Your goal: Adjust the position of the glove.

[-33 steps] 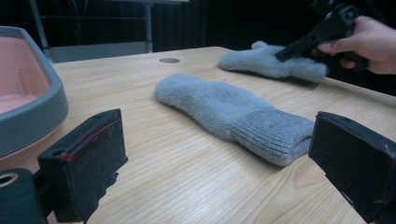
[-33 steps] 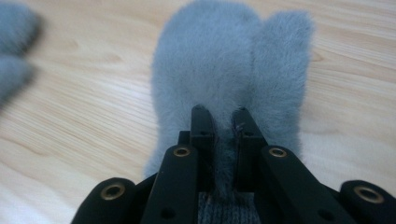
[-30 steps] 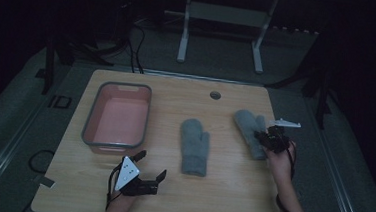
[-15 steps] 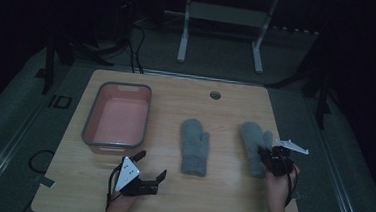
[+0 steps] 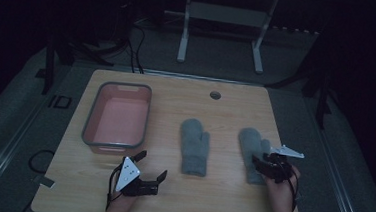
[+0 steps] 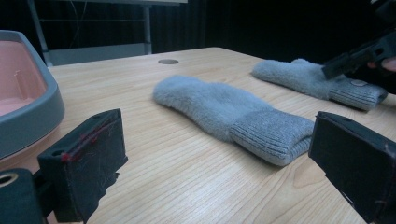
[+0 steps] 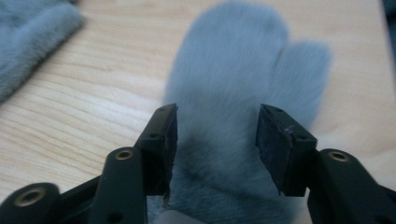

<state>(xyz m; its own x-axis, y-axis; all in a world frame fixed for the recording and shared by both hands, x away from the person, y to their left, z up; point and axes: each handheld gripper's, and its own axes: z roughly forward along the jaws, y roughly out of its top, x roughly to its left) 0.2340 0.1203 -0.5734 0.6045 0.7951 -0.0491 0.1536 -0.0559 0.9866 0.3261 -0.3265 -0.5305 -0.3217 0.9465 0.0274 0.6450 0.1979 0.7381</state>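
Note:
Two grey mittens lie flat on the wooden table. The middle mitten points away from me, its ribbed cuff toward the near edge. The right mitten lies beside it. My right gripper sits over that mitten's cuff end. In the right gripper view its jaws have just been opening. They stand apart on either side of the mitten's lower part, and the pads are off the fabric. My left gripper rests open near the front left with nothing between its jaws, facing the middle mitten.
A pink tray with a grey rim stands at the left of the table, with nothing inside it. A round cable hole sits near the far edge. Dark floor, cables and a metal stand lie beyond the table.
My right gripper dragged the right mitten toward the near edge, then opened and let it go. The left gripper has stayed where it was.

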